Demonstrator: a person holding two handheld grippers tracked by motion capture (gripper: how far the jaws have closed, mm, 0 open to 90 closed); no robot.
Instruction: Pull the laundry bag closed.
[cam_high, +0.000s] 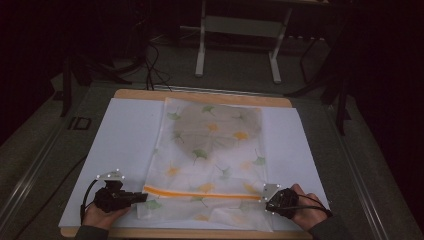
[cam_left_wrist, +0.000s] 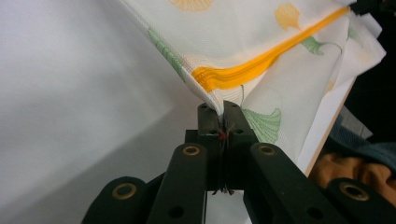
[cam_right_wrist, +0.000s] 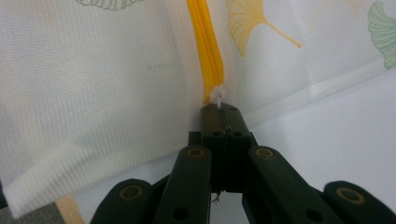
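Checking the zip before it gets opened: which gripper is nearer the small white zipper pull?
The right gripper: it is shut on the white pull at its end of the orange zipper. The left gripper pinches the mesh bag at the opposite end.

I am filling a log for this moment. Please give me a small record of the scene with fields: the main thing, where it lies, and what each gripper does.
main thing: white mesh laundry bag with ginkgo leaf print and an orange zipper
inside the bag: something dark at the far end, kind not clear
surface: white sheet on a wooden board
left gripper: shut on the bag edge at the zipper's left end
right gripper: shut on the small white tab at the zipper's right end
zipper: runs straight between both grippers, looks closed
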